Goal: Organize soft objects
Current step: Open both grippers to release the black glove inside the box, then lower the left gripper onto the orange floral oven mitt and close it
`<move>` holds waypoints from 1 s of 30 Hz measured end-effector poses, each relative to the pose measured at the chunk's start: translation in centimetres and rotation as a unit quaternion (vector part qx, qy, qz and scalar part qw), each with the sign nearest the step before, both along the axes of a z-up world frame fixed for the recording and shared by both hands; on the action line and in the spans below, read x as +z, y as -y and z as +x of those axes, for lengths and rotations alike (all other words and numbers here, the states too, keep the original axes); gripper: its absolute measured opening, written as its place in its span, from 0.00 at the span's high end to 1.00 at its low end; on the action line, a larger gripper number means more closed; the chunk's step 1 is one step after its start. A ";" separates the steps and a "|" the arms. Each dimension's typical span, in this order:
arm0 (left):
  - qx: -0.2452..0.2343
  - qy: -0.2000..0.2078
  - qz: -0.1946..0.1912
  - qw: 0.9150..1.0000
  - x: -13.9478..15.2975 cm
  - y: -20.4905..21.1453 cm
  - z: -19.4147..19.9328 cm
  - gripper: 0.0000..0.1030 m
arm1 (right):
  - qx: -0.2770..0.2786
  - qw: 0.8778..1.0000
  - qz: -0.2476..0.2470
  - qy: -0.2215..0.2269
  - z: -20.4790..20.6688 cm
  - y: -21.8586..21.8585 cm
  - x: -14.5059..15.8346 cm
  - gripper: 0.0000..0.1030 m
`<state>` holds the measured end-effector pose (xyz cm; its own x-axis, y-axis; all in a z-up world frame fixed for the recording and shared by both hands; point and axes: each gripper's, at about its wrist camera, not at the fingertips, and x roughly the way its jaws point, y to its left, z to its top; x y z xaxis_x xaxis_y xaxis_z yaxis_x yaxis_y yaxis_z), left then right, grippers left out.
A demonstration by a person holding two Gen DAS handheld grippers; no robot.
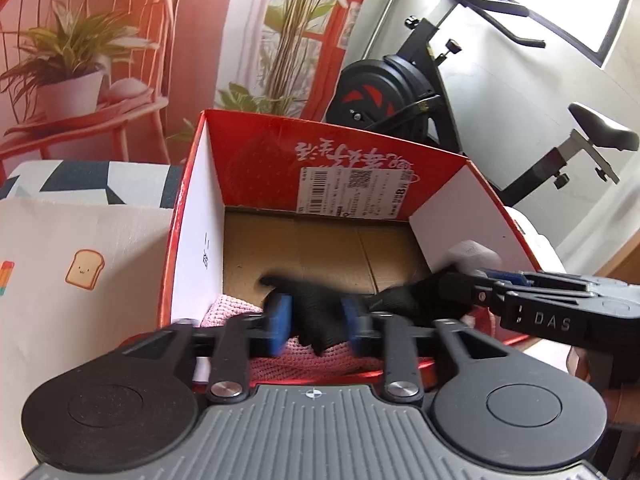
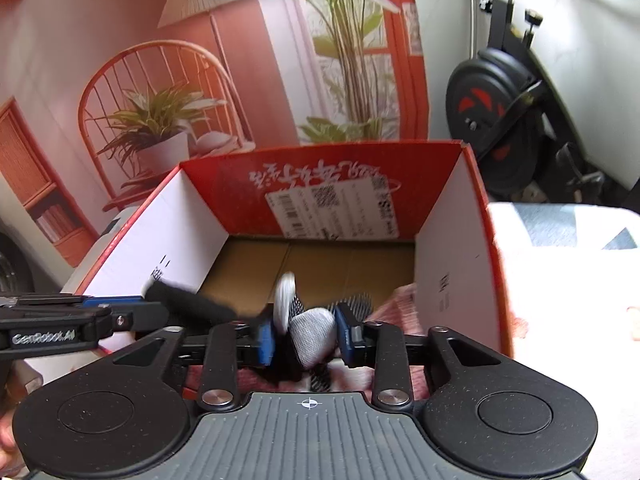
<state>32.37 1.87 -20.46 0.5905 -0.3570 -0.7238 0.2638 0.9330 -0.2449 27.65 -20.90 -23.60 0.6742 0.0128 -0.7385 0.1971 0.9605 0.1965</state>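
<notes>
At the bottom of the left wrist view, the left gripper (image 1: pixel 316 326) stands with its blue pads (image 1: pixel 280 320) apart; a black knit cloth (image 1: pixel 320 312) lies between them, loose, with a gap showing at each pad. Coming in from the right edge, the other tool's body reads "DAS" in pale letters. In the right wrist view, the right gripper (image 2: pixel 306 336) is also parted, a grey-and-white mesh piece of the soft item (image 2: pixel 314 332) sitting between its pads without being pinched; the tool entering from the left edge reads "GenRobot.AI".

The black cloth rests on a pink knitted fabric (image 1: pixel 236 310) at the near end of a red cardboard box (image 1: pixel 192 220), whose brown floor is bare farther back. The box's far inner wall carries white Chinese brush lettering, upside down, and a white shipping label (image 1: pixel 356 192) with a barcode and QR code; its small print is unreadable. Left of the box, a white cloth shows a cartoon toast slice (image 1: pixel 85 271). Beyond, an exercise bike (image 1: pixel 404 92) stands at upper right.
</notes>
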 end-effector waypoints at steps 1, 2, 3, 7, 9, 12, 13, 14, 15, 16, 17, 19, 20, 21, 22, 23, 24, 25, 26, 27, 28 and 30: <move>0.000 0.003 -0.003 1.000 0.2 -0.1 -0.2 0.54 | -0.001 1.000 -0.003 0.003 -0.2 0.0 0.2 0.60; 0.001 0.004 -0.005 1.000 0.3 -0.2 -0.3 0.53 | -0.002 1.000 -0.007 0.007 -0.5 0.0 0.3 0.50; 0.002 0.005 -0.005 1.000 0.5 -0.2 -0.5 0.53 | -0.003 1.000 -0.012 0.011 -0.7 0.0 0.6 0.47; 0.005 0.010 0.000 1.000 1.3 -0.5 -1.6 0.53 | 0.001 0.999 -0.028 0.019 -1.9 -0.5 1.3 0.46; 0.006 0.015 0.003 1.000 1.9 -0.8 -2.4 0.53 | 0.001 0.999 -0.029 0.024 -2.7 -0.8 1.8 0.45; 0.001 0.026 0.004 1.000 2.9 -1.2 -4.1 0.53 | 0.004 0.999 -0.026 0.044 -4.7 -1.3 2.6 0.42; -0.002 0.031 0.004 1.000 3.2 -1.4 -4.7 0.53 | 0.007 0.998 -0.027 0.053 -5.5 -1.5 2.9 0.42; -0.004 0.034 0.005 0.999 3.5 -1.6 -5.4 0.53 | 0.010 0.998 -0.032 0.060 -6.2 -1.8 3.2 0.42; -0.006 0.035 0.005 0.999 3.7 -1.7 -6.0 0.53 | 0.013 0.997 -0.037 0.065 -6.9 -2.0 3.4 0.42; -0.007 0.036 0.004 0.999 3.9 -1.9 -6.6 0.53 | 0.015 0.997 -0.042 0.070 -7.7 -2.2 3.7 0.42; -0.009 0.036 0.003 0.999 4.0 -2.0 -7.2 0.53 | 0.016 0.996 -0.043 0.076 -8.4 -2.4 3.8 0.42; -0.014 0.034 0.000 0.999 4.0 -2.1 -8.5 0.53 | 0.015 0.995 -0.042 0.084 -9.8 -2.6 4.0 0.42; -0.018 0.033 -0.001 0.999 3.9 -2.1 -9.1 0.53 | 0.013 0.995 -0.039 0.088 -10.6 -2.7 4.1 0.42; -0.023 0.031 -0.002 0.999 3.7 -2.1 -9.8 0.53 | 0.011 0.995 -0.037 0.089 -11.2 -2.8 4.1 0.42; -0.027 0.029 0.000 0.999 3.5 -1.9 -10.3 0.53 | 0.009 0.995 -0.034 0.090 -11.8 -2.8 4.0 0.42; -0.029 0.025 0.002 0.999 3.3 -1.8 -10.8 0.53 | 0.006 0.995 -0.030 0.090 -12.3 -2.9 3.9 0.42; -0.031 0.021 0.003 0.999 2.9 -1.8 -11.3 0.53 | 0.004 0.996 -0.025 0.090 -12.8 -3.0 3.7 0.42; -0.033 0.016 0.003 0.999 2.5 -1.6 -11.6 0.53 | 0.003 0.996 -0.020 0.088 -13.2 -3.2 3.4 0.42; -0.033 0.012 0.003 0.999 2.1 -1.5 -12.0 0.53 | 0.003 0.996 -0.017 0.085 -13.7 -3.3 3.1 0.42; -0.031 0.006 0.002 1.000 1.6 -1.5 -12.2 0.53 | 0.003 0.997 -0.014 0.081 -14.0 -3.5 2.7 0.42; -0.029 -0.001 0.000 1.000 1.2 -1.4 -12.3 0.54 | 0.002 0.997 -0.011 0.077 -14.3 -3.7 2.3 0.42; -0.025 -0.014 -0.005 1.000 0.3 -1.3 -12.6 0.55 | -0.002 0.998 -0.003 0.068 -15.0 -4.2 1.3 0.42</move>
<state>19.80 3.19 -20.15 0.5510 -0.3921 -0.7367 0.3021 0.9166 -0.2619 12.70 -16.70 -22.28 0.7679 0.0048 -0.6405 0.1733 0.9611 0.2150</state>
